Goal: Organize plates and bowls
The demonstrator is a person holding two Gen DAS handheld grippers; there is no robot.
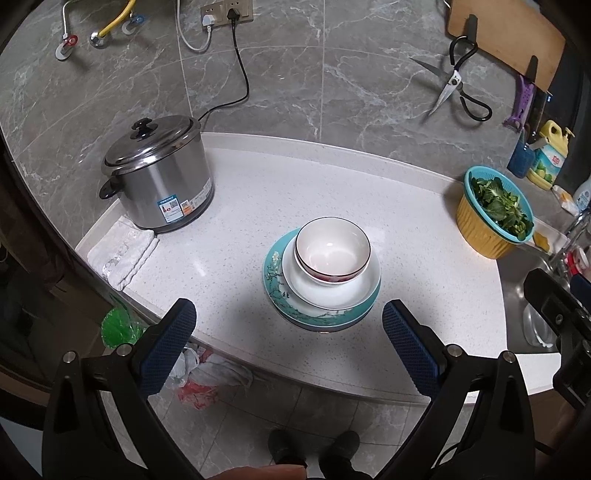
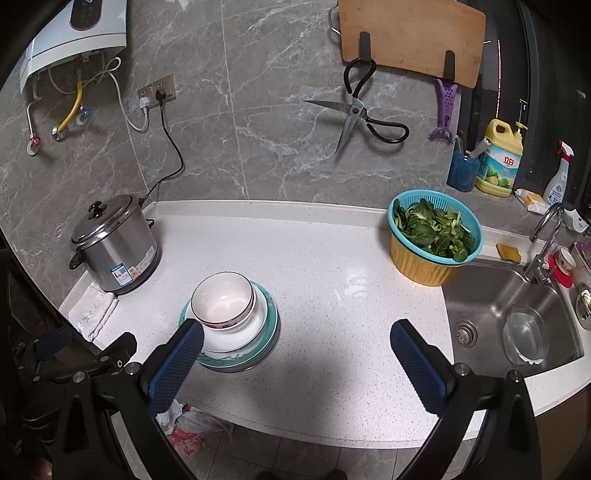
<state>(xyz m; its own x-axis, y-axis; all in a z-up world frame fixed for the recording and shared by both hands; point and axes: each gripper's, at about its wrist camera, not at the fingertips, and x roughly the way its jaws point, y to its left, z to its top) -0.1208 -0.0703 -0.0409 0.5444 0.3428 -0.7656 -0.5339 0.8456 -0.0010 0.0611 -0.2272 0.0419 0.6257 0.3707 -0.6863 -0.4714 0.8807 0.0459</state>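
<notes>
Left gripper [image 1: 289, 328] held wide apart, empty, hovering just short of the stacked dishes [image 1: 321, 275] (blue pads facing inward). Right gripper [image 2: 296, 343] likewise spread, empty, to the stack's right, left fingertip [image 2: 184, 347] overlapping it.

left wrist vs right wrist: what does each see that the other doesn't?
Left wrist only: green bag on the floor, the person's shoes.
Right wrist only: water heater, full sink with drain, spray bottle.
Both: bowl stacked on plates, cooker, greens basket, scissors, cutting board. Both grippers open, left gripper, right gripper.
</notes>
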